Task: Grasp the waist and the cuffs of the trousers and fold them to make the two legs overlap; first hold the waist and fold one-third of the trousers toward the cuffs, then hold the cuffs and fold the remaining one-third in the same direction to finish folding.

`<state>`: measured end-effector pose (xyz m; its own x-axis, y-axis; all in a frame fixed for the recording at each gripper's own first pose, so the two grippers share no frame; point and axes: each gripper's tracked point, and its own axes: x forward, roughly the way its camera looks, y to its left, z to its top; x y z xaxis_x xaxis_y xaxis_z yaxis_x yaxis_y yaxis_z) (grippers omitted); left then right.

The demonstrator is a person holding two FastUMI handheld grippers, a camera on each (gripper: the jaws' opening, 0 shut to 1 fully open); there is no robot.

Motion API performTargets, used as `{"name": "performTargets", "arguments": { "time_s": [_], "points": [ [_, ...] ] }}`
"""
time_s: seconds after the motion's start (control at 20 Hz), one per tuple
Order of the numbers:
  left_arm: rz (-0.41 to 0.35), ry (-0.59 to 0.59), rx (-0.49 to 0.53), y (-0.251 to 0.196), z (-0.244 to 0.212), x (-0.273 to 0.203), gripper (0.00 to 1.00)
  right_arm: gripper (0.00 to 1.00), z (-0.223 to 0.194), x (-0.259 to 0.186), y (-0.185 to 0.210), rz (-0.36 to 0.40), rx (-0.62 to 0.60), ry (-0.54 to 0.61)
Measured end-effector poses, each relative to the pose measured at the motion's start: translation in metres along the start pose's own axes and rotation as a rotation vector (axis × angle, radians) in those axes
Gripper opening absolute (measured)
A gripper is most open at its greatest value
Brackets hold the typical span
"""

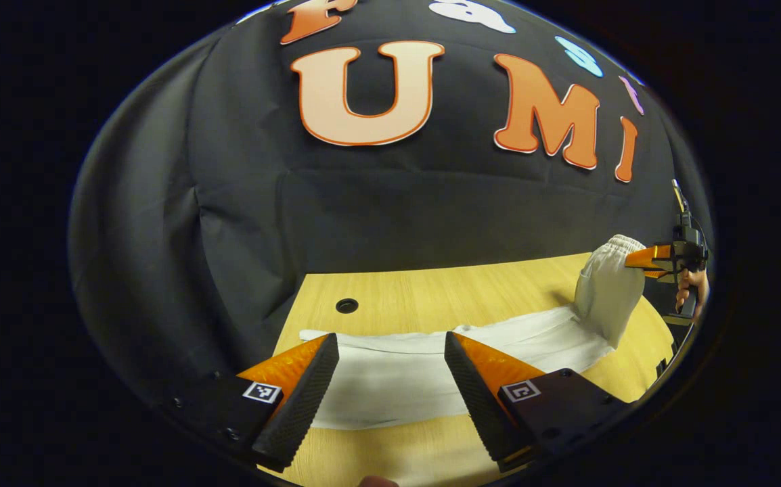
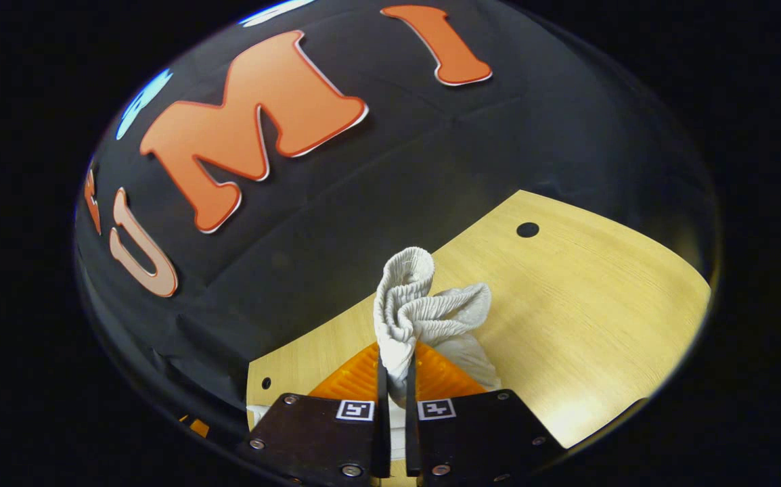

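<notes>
White trousers [image 1: 397,375]: pale cloth lying stretched across the wooden table [image 1: 431,284], legs flat, running from the left end toward the raised waist at the right in the left gripper view.
Waist [image 2: 417,308]: ribbed, elastic band bunched and lifted off the table; in the right gripper view it bulges up above the fingertips in crumpled folds, and in the left gripper view it hangs as a draped hump at the table's far right.
Right gripper [image 2: 396,368]: jaws drawn almost together with the waist cloth pinched between them, both fingers pressing on the fabric; in the left gripper view it shows far off at the right edge, gripping the top of the lifted waist, with a hand [image 1: 692,291] on its handle.
Left gripper [image 1: 390,352]: jaws spread wide, nothing between them; its fingertips hover over the flat leg part of the trousers, near the cuff end [image 1: 313,335]. Whether the tips touch the cloth I cannot tell.
Table: light wood grain, with a round dark hole [image 1: 346,305] near its far edge, just beyond the trousers' left end.
</notes>
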<state>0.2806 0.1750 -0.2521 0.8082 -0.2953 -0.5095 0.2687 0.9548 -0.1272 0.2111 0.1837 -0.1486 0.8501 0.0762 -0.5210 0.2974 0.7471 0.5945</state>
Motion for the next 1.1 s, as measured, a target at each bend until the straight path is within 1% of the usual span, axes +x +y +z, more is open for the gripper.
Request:
{"name": "performTargets", "arguments": {
  "time_s": [0.2, 0.35, 0.45, 0.55, 0.65, 0.75, 0.8, 0.85, 0.9, 0.95, 1.0, 1.05, 1.1],
  "points": [
    [0.005, 0.005, -0.034, 0.018, -0.012, 0.004, 1.0, 0.09, -0.03, 0.006, 0.042, 0.029, -0.031, 0.022],
    [0.011, 0.004, -0.042, 0.031, -0.017, 0.005, 1.0, 0.09, -0.054, 0.009, 0.062, 0.049, -0.069, 0.058],
    [0.01, 0.006, -0.047, 0.035, -0.023, 0.006, 1.0, 0.09, -0.074, 0.007, 0.081, 0.086, -0.138, 0.082],
    [0.005, 0.006, -0.05, 0.039, -0.028, 0.005, 1.0, 0.11, -0.095, 0.012, 0.093, 0.09, -0.2, 0.108],
    [0.007, 0.013, -0.058, 0.045, -0.032, 0.005, 1.0, 0.14, -0.115, 0.015, 0.104, 0.109, -0.224, 0.153],
    [0.007, 0.032, -0.079, 0.05, -0.042, 0.008, 1.0, 0.23, -0.133, 0.013, 0.112, 0.125, -0.242, 0.197],
    [0.008, 0.052, -0.096, 0.054, -0.049, 0.009, 1.0, 0.35, -0.139, 0.013, 0.115, 0.139, -0.251, 0.206],
    [0.009, 0.069, -0.116, 0.055, -0.056, 0.009, 1.0, 0.43, -0.144, 0.01, 0.12, 0.153, -0.259, 0.207],
    [0.01, 0.089, -0.141, 0.056, -0.064, 0.012, 1.0, 0.41, -0.147, 0.012, 0.121, 0.152, -0.278, 0.205],
    [0.011, 0.111, -0.166, 0.057, -0.07, 0.013, 1.0, 0.56, -0.149, 0.014, 0.116, 0.144, -0.305, 0.21],
    [0.013, 0.135, -0.193, 0.055, -0.075, 0.014, 1.0, 0.62, -0.149, 0.013, 0.113, 0.134, -0.322, 0.212],
    [0.011, 0.159, -0.221, 0.054, -0.081, 0.014, 0.99, 0.64, -0.148, 0.012, 0.112, 0.131, -0.335, 0.213],
    [0.009, 0.182, -0.249, 0.053, -0.089, 0.016, 0.99, 0.7, -0.146, 0.012, 0.109, 0.126, -0.345, 0.21]
  ]
}}
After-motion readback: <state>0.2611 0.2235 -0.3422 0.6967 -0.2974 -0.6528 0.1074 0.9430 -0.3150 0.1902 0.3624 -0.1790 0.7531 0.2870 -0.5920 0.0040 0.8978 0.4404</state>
